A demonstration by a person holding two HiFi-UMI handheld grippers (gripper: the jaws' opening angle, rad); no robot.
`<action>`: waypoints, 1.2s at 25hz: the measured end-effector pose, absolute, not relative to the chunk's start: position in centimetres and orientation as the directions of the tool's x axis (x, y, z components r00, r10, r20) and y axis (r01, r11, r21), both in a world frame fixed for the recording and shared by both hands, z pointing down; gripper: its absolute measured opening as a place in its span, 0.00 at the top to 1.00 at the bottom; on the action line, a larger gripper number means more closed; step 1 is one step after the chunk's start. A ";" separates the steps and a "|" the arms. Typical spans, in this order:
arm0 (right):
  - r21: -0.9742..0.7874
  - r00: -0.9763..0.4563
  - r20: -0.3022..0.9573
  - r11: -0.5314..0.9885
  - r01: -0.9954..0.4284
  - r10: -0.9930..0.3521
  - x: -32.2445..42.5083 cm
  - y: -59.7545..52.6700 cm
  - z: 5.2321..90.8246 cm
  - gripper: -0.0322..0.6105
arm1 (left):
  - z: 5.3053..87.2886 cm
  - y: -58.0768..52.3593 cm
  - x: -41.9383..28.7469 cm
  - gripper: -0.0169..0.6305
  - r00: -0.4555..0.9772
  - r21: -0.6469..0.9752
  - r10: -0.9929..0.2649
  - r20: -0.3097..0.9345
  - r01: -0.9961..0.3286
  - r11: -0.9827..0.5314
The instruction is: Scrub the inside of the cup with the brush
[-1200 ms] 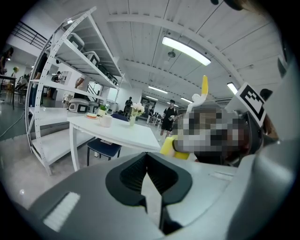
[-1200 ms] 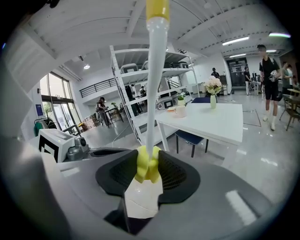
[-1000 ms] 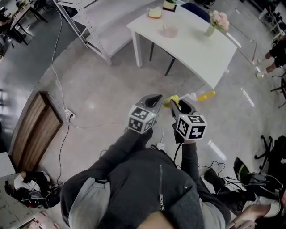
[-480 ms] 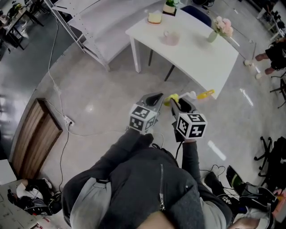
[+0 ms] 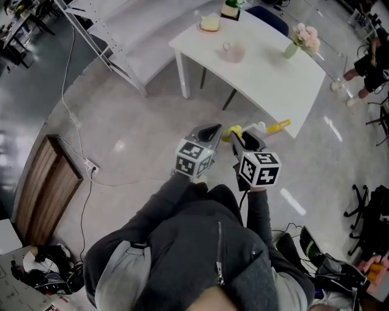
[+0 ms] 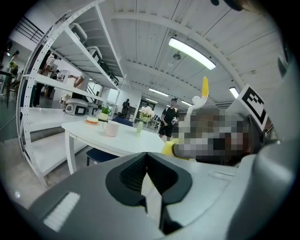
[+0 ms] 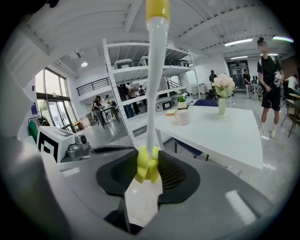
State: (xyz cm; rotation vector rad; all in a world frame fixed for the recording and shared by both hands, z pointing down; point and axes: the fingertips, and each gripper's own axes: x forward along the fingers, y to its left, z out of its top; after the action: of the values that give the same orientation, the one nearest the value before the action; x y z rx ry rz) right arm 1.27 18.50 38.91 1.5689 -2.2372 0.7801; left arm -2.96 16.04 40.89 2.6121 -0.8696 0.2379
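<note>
A pale pink cup point(image 5: 231, 48) stands on the white table point(image 5: 267, 79), well ahead of both grippers; it also shows as the cup point(image 6: 111, 128) and the cup point(image 7: 182, 116). My right gripper point(image 5: 239, 138) is shut on the brush point(image 5: 260, 128), a white stem with yellow ends that points toward the table. In the right gripper view the brush point(image 7: 151, 93) rises from between the pads of the right gripper point(image 7: 149, 168). My left gripper point(image 5: 213, 131) is beside it, shut and empty; the left gripper point(image 6: 147, 165) has its pads touching.
On the table stand a vase of pink flowers point(image 5: 293, 41), a plate with food point(image 5: 210, 23) and a small plant point(image 5: 230, 8). A blue chair point(image 5: 267, 17) is behind it, a white shelving rack point(image 5: 115, 36) to the left. Cables point(image 5: 79, 121) and a wooden board point(image 5: 42, 182) lie on the floor. A person point(image 7: 269, 89) stands at the right.
Both grippers have been carried together toward the table, which now sits a little nearer in the head view. The brush stays gripped the same way.
</note>
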 end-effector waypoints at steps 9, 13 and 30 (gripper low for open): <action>-0.280 -0.367 0.532 0.251 -0.927 -0.763 1.5 18.9 39.2 0.74 | 41.1 16.5 -2.5 0.98 0.795 0.297 -0.534 0.287 -0.604 -0.739; -0.278 -0.366 0.518 0.252 -0.927 -0.774 1.4 18.5 38.6 0.74 | 40.8 16.2 -2.4 0.98 0.795 0.291 -0.536 0.284 -0.604 -0.742; -0.269 -0.313 0.486 0.201 -0.942 -0.816 5.3 12.7 38.2 0.75 | 41.1 10.8 -0.9 0.98 0.784 0.272 -0.546 0.295 -0.617 -0.739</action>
State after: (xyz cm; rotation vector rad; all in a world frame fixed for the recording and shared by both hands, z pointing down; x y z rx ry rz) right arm 5.29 12.68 38.24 1.6780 -2.2397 0.7737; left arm -0.94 10.79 41.06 2.6200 -0.8857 0.2772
